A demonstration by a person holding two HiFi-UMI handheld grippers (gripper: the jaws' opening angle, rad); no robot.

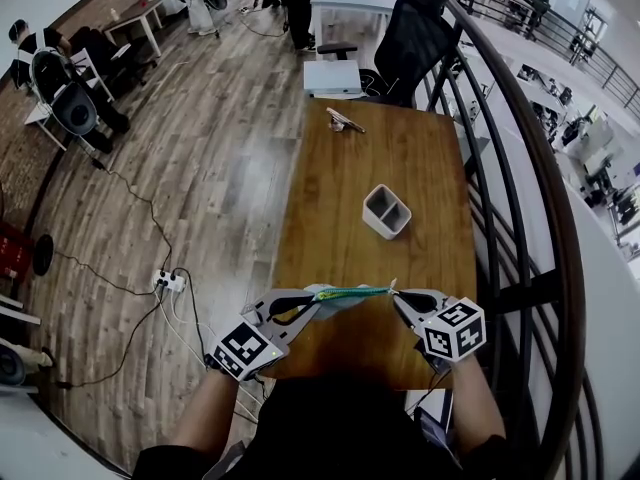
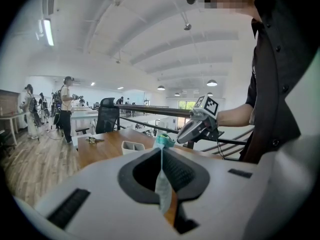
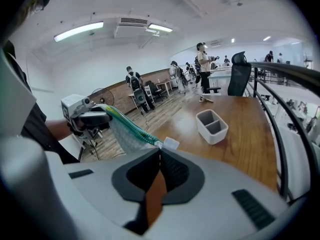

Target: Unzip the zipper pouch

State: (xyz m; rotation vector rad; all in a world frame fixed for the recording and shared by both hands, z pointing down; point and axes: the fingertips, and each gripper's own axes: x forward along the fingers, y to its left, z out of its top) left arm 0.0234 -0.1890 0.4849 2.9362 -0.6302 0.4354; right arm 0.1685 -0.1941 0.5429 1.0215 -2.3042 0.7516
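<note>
Above the near edge of the desk (image 1: 400, 148), in the head view, the person is holding the zipper pouch (image 1: 348, 295) stretched in the air between the two tools. The left gripper (image 1: 312, 305) is taking one end and the right gripper (image 1: 397, 294) the other. A white two-slot holder (image 1: 386, 211) is standing mid-desk, well apart. Nothing is supporting the pouch from below, so a slipped grip would be dropping it onto the near edge or over it toward the floor.

Looking along the left gripper, its jaws are pressing together on a thin fold of the pouch's fabric, which is hanging edge-on down the gap. That seems a slender purchase, and a hard pull from the other side could be dragging the fabric out.

Looking along the right gripper, its jaws are pinching shut at the pouch's zipper end, with a small white tab (image 3: 170, 144) poking out just past the tips. I cannot tell whether they are gripping the pull itself or only the material beside it. If only the material, pulling would merely be tugging the whole pouch and straining both grips without opening the zipper.
</note>
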